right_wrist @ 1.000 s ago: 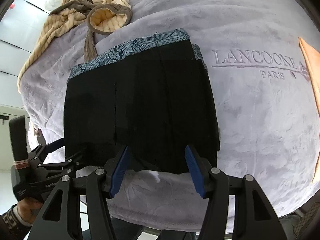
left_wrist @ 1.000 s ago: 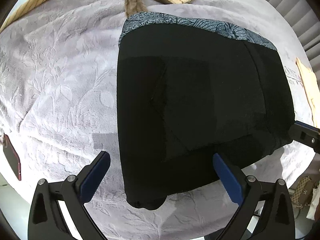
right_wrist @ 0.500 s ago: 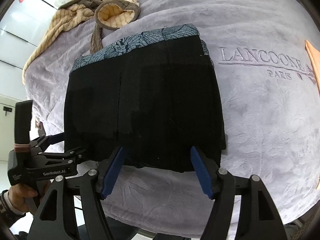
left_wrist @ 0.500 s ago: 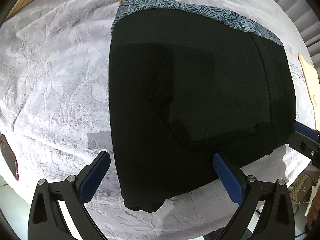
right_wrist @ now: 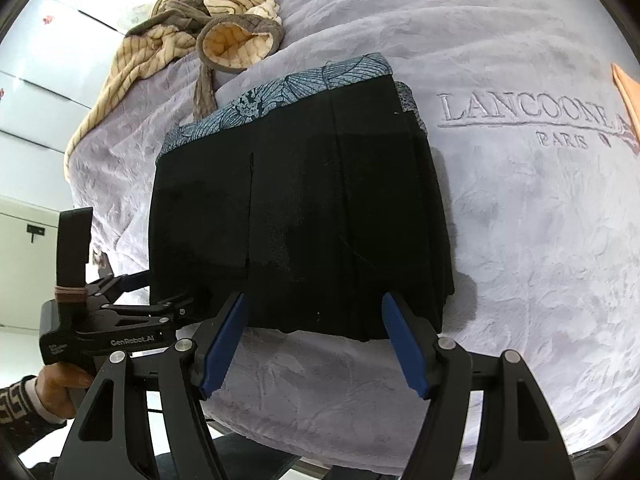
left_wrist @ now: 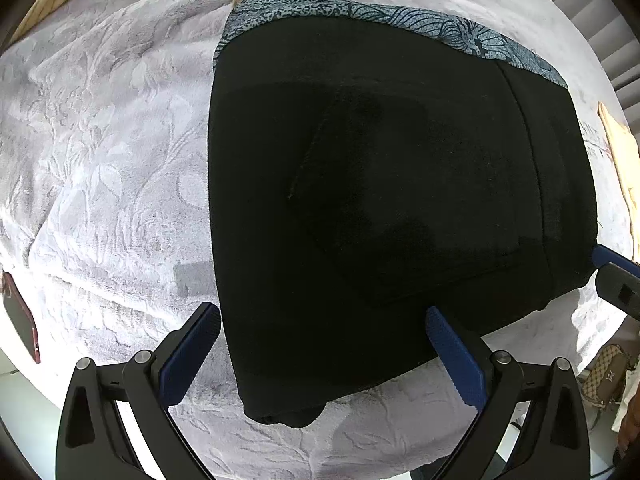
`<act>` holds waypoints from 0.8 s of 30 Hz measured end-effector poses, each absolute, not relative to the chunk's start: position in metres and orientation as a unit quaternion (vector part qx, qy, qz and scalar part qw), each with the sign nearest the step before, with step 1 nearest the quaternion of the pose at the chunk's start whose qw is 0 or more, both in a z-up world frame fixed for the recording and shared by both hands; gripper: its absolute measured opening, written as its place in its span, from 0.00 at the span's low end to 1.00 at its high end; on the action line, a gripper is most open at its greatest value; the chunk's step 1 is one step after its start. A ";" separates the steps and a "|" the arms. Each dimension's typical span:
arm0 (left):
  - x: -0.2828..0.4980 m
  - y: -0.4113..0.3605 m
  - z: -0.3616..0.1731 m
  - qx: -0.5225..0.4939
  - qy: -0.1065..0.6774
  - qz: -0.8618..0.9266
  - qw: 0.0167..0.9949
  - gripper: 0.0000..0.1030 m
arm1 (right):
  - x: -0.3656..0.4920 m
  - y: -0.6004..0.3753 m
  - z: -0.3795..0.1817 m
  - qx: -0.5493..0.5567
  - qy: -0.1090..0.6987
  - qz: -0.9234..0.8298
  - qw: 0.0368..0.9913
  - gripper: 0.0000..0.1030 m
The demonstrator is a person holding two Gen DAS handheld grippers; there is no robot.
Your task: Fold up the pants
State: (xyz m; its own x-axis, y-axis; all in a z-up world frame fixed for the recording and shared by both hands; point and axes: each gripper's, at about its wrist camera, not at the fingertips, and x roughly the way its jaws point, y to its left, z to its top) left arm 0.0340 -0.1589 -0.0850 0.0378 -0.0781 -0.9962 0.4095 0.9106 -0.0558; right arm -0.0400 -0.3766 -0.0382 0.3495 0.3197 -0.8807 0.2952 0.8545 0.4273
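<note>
A: Folded black pants lying flat on a lilac embossed blanket, close to the bed's near edge. Patterned blue-grey band showing along the far side of the fold.

B: And the left gripper?

A: Spread wide, blue pads well apart, poised over the near left corner of the pants. One pad over bare blanket, the other in front of black fabric. No cloth pinched between them; contact with the fabric impossible to judge from this angle.

B: The right gripper?

A: Also parted wide, set at the near edge of the pants towards their right end, as seen from the right wrist. Nothing clamped; near hem of the pants just beyond the pad tips. From the left wrist, only one blue fingertip visible, beside the pants' right near corner.

B: Anything else on the bed?

A: Striped beige-and-brown garment heaped towards the far left corner, well apart from the pants. Embroidered lettering "LANCOONE PARIS" to the right of the pants. Orange cloth at the far right edge. Dark red phone at the left edge. Hand in a patterned cuff on the left tool's handle, bottom left of the right-wrist view.
</note>
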 end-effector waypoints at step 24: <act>0.045 -0.154 -0.092 0.096 0.680 -0.182 0.704 1.00 | -0.044 -0.414 -0.048 0.299 0.602 -0.028 0.740 0.74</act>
State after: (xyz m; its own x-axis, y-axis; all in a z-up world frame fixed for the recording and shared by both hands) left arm 0.0446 -0.1538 -0.0920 0.0098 -0.1261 -0.9920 0.3858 0.9157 -0.1126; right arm -0.0444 -0.4138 -0.0484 0.2747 0.3184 -0.9073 0.4012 0.8196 0.4090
